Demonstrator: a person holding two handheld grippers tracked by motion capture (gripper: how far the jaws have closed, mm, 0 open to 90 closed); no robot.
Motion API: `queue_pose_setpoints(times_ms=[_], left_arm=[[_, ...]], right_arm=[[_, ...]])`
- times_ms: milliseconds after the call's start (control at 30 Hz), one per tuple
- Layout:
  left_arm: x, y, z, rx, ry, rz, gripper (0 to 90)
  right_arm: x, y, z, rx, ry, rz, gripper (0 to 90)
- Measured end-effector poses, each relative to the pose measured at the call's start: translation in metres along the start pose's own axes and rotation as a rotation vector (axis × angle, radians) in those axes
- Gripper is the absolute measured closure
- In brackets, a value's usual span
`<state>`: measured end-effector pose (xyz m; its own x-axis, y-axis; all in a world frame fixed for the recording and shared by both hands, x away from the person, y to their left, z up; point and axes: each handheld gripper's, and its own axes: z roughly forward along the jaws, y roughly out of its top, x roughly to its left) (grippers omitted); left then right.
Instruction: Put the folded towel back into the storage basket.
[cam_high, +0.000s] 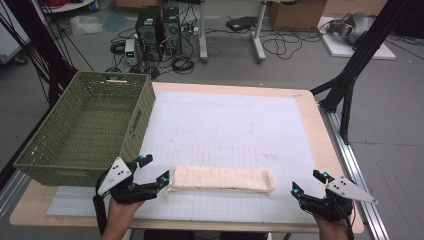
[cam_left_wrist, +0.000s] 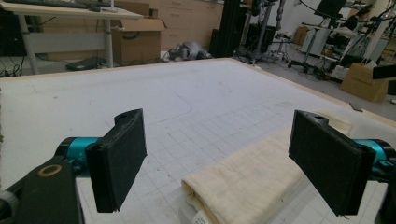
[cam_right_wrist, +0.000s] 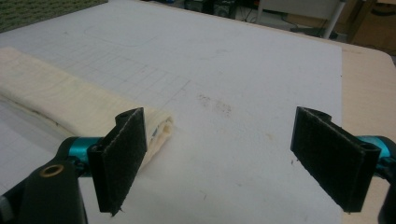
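A green woven plastic basket (cam_high: 85, 127) stood empty at the counter's (cam_high: 307, 107) far left, its near corner overhanging the edge; it was probably kept there as the place to receive the cloth. Just below its near wall, the left claw (cam_high: 152, 169) was held low with its jaws spread wide and nothing between them, right at the left end of the cloth. From the left gripper view that end (cam_left_wrist: 243, 184) was seen lying between and ahead of the two black pads (cam_left_wrist: 119, 158), untouched.

The cream folded cloth, a long flat bundle (cam_high: 220, 180), was laid along the near edge of the white gridded mat (cam_high: 235, 125), between the two claws, probably so that each end could be taken by one of them. The right claw (cam_high: 308, 183) was likewise released, but kept well apart from the cloth's right end (cam_right_wrist: 65, 105), which was seen off to the left of its jaws.

Nothing lay on the mat between cloth and basket. The basket's tall wall would probably have to be cleared. Beyond the counter, computers, cables and cardboard boxes were left on the floor.
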<state>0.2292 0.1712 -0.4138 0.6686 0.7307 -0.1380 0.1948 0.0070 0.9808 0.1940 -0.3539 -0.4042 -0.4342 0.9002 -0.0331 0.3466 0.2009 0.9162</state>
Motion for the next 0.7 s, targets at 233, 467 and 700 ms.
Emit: queue_pose_setpoints(times_ms=[233, 467, 700], left_arm=[[-0.0006, -0.0004, 0.0044, 0.006, -0.002, 0.004, 19.3], [-0.0022, -0.0008, 0.0061, 0.007, -0.011, -0.002, 19.3], [-0.0049, -0.0006, 0.0079, 0.011, -0.020, 0.010, 19.3]], right_arm=[[-0.0034, -0.0021, -0.0018, -0.006, -0.008, 0.007, 17.1], [-0.0065, -0.0042, -0.0041, -0.004, 0.000, 0.036, 17.1], [-0.0070, -0.0034, -0.0044, -0.004, -0.002, 0.044, 17.1]])
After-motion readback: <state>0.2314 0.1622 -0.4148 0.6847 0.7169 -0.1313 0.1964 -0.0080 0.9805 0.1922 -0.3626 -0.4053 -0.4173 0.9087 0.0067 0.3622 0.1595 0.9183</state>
